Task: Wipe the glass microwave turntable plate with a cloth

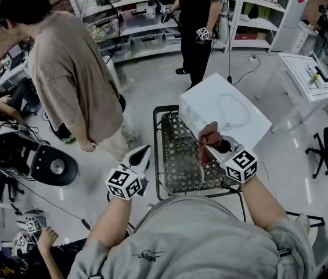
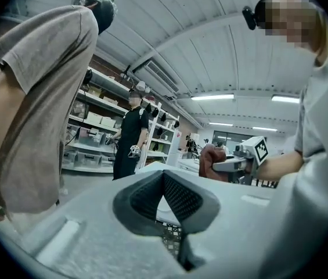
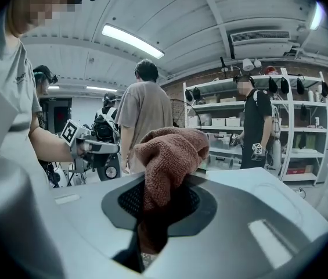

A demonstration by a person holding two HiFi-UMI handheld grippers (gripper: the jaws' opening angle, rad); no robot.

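The glass turntable plate lies flat on a black wire-mesh table, in front of a white microwave. My right gripper hovers over the plate's right rim, shut on a bunched reddish-brown cloth. In the right gripper view the cloth bulges up from between the jaws. My left gripper hangs just left of the table edge, jaws together with nothing in them. The pads meet in the left gripper view, which also shows the right gripper and the cloth.
A person in a beige shirt stands close on the left. Another person in black stands by the shelves at the back. A white table is at the right. Gear and a hand lie low on the left.
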